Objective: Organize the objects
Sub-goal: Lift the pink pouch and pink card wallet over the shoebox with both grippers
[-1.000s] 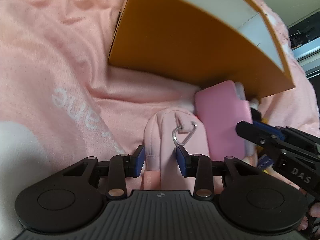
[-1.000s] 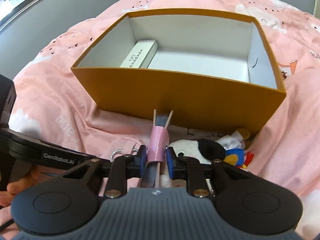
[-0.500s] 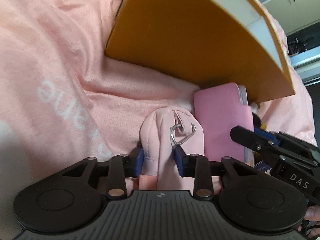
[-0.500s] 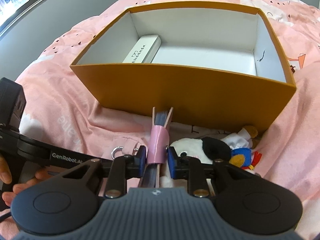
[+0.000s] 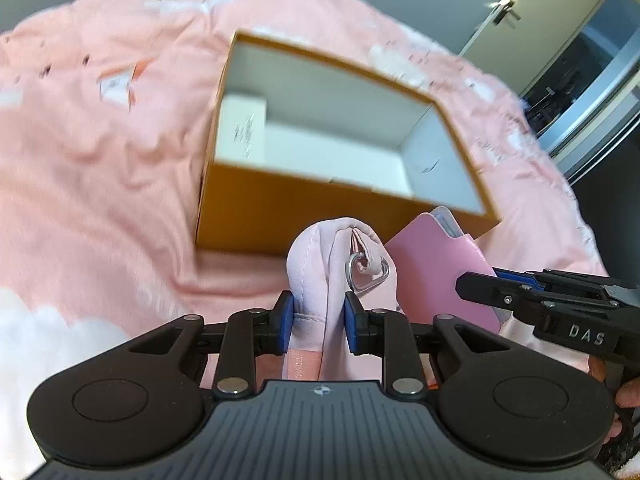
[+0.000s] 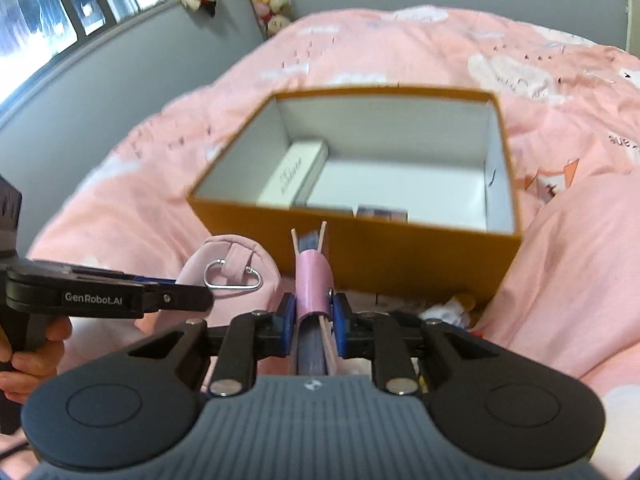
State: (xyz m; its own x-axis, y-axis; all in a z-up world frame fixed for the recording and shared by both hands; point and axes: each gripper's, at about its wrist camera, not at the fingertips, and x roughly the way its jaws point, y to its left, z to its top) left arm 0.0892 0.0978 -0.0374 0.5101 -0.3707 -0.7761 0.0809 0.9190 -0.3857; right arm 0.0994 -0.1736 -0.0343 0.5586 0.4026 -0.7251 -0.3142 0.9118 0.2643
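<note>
Left wrist view shows the left gripper (image 5: 317,318) closing its blue pads on a pale pink fabric pouch (image 5: 340,264), which stands up between the jaws with a silver metal ring (image 5: 366,276) clipped through a loop near its top. The pads press on the folded cloth from both sides. Just to the right of the pouch is a pink notebook (image 5: 440,272) (its cover looks like soft leather), held edge-on by the right gripper (image 5: 492,280), whose black arm reaches in from the right side. Beyond both lies an orange cardboard box (image 5: 304,200) with a white interior, open at the top, resting on a pink bed cover (image 5: 100,184). A long white carton (image 5: 244,132) lies along the box's left inner wall.

From the right wrist view, the right gripper (image 6: 313,322) is clamped on the pink notebook (image 6: 314,284), jaws squeezing further in, with the notebook's page edges fanning slightly at its far end. The pouch (image 6: 232,276) and its ring (image 6: 234,278) sit to the left, gripped by the left gripper (image 6: 192,300), with a hand (image 6: 28,360) on its handle at the frame's left edge. The orange box (image 6: 400,248) is just behind the notebook; a small dark item lies against its near inner wall, too blurred to identify. A plush toy (image 6: 448,312) peeks out by the box's near right corner.
</note>
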